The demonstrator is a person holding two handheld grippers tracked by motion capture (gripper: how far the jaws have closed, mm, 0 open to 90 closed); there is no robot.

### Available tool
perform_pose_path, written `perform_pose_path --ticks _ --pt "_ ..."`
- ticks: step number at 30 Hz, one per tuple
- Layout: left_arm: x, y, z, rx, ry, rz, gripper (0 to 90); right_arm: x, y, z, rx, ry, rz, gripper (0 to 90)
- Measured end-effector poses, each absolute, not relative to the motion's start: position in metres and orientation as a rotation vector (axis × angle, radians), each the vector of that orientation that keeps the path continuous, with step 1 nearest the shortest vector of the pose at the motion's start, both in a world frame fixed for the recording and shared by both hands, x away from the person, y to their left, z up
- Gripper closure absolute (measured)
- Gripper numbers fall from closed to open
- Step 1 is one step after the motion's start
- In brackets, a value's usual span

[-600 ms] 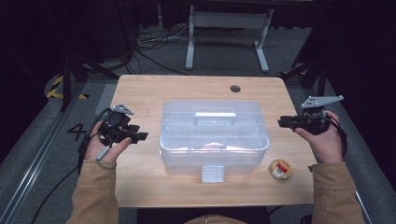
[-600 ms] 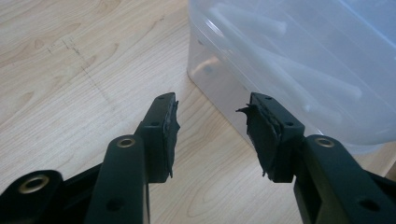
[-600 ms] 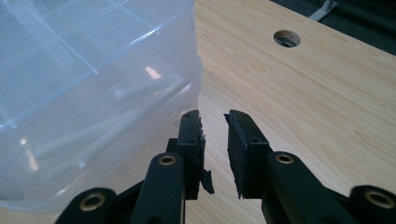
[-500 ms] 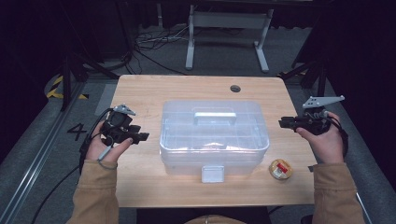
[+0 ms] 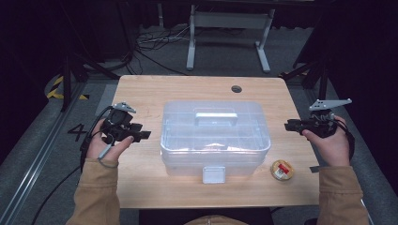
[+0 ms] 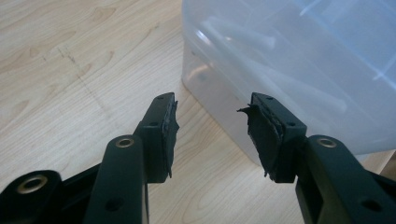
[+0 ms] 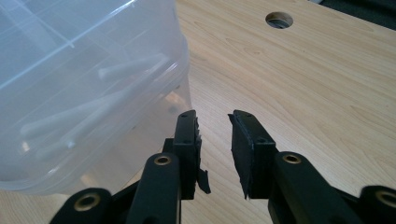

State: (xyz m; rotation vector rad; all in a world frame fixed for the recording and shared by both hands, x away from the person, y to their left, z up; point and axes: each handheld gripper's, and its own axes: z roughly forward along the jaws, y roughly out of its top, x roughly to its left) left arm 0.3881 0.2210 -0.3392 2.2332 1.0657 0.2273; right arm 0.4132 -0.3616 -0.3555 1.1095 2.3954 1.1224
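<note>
While both hands hover at the table's two sides, the left gripper [image 5: 141,135] is held above the wood with its jaws standing well apart and nothing between them; in the left gripper view [image 6: 212,135] the worn black pads [image 6: 169,133] frame bare tabletop and the near corner of the box. Right gripper [image 5: 291,125]: jaws parted by a narrower gap, likewise empty, pointing inward toward the box; in the right gripper view [image 7: 215,149] a torn scrap of pad hangs from one jaw.

Item, clear plastic storage box [image 5: 216,136]: lidded, translucent, with a moulded carry handle [image 5: 216,115] on top and a front latch [image 5: 213,174] facing the person. It stands at the middle of the table, between the two grippers and apart from both. Pale, long shapes show dimly through its wall [image 7: 84,112]; what they are cannot be told.

Item, small round roll of tape [image 5: 283,170]: yellowish with a red-and-white middle, lying flat just beside the box's front right corner, near the right forearm.

Item, wooden table [image 5: 155,93]: light grain, round cable hole [image 5: 236,88] near the far edge.

Item, tan sleeves [image 5: 96,187] on both forearms; cable trailing from the left gripper to the floor.
</note>
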Motion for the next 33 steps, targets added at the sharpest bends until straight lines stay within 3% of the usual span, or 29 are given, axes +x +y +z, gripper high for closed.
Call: perform_pose_path --ticks 20,33 --pt "0.384 0.187 -0.307 2.223 0.932 0.234 51.2 0.412 -0.359 -0.359 1.112 2.405 1.107 67.5" --pt "0.387 0.143 -0.290 2.290 0.761 0.211 49.9 0.412 -0.358 -0.361 1.114 2.411 1.103 65.9"
